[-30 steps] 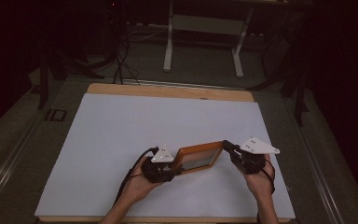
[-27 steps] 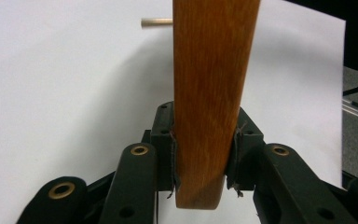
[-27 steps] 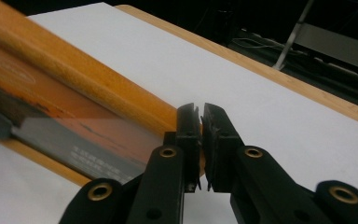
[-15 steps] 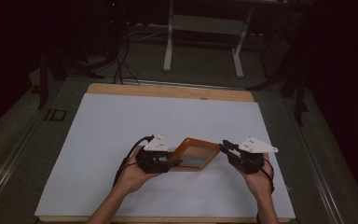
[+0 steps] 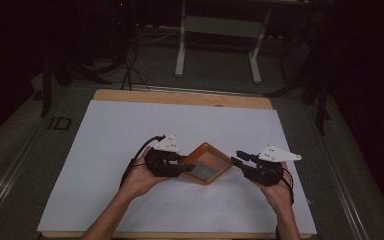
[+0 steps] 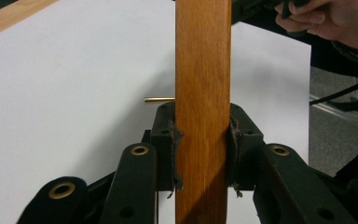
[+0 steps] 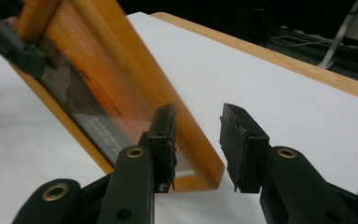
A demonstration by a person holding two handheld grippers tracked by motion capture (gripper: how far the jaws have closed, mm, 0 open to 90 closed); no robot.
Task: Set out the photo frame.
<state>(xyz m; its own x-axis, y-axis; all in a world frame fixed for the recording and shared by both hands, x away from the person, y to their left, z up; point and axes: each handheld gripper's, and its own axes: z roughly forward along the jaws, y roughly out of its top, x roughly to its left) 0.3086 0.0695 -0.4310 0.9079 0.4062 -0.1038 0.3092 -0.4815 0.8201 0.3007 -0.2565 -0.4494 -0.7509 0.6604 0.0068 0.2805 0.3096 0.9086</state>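
The wooden frame [image 5: 206, 163] is now tilting up near the table's [image 5: 105, 130] front edge, turned cornerwise since a second ago, my left gripper [image 5: 180, 167] clenching its rim while my right gripper [image 5: 236, 161] is just opening, jaws released beside it.

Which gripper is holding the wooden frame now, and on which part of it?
The left gripper clamps the wooden frame on its side rail. The right gripper has just been opening; its jaws stand apart with nothing between them.
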